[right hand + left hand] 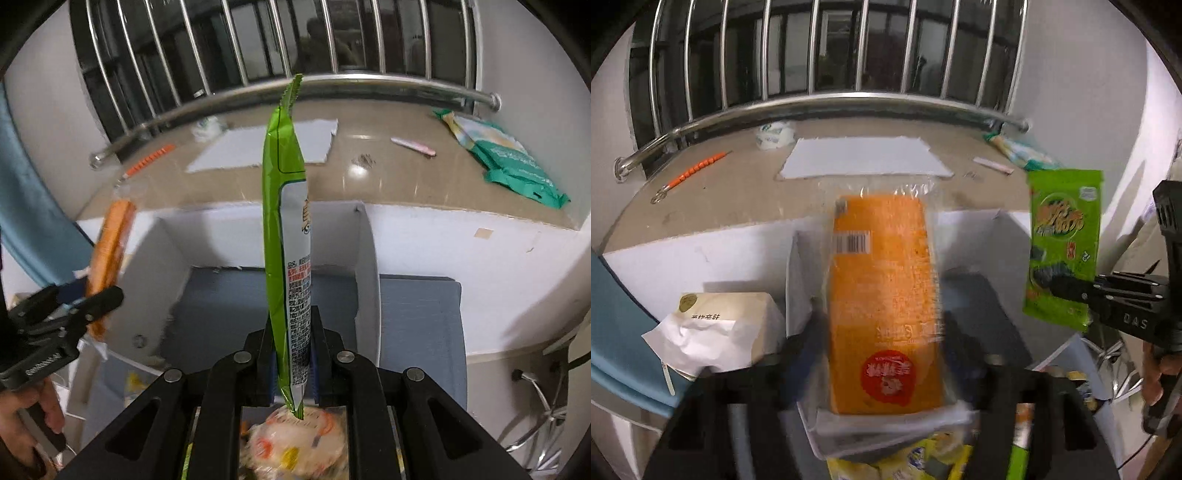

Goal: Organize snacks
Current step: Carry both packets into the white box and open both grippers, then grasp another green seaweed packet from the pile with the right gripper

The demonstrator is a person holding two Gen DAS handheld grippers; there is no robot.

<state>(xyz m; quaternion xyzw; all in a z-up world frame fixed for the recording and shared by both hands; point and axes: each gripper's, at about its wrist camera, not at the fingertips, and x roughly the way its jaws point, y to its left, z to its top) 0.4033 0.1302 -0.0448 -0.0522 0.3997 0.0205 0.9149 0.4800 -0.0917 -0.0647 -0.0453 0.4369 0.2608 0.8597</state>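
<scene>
My left gripper (882,332) is shut on an orange snack pack in clear wrap (882,295), held upright above the white box; it also shows edge-on in the right wrist view (109,251), with the left gripper (92,306) around it. My right gripper (291,328) is shut on a green seaweed snack packet (286,229), held upright and edge-on above the white open box (364,251). In the left wrist view the green packet (1063,243) hangs at the right in the right gripper (1067,291).
A stone windowsill (369,177) with a steel rail (332,83) holds a white sheet (864,157), tape roll (774,134), orange tool (692,171), pink pen (413,147) and teal packs (509,158). A white carton (720,325) stands left. More snacks (295,443) lie below.
</scene>
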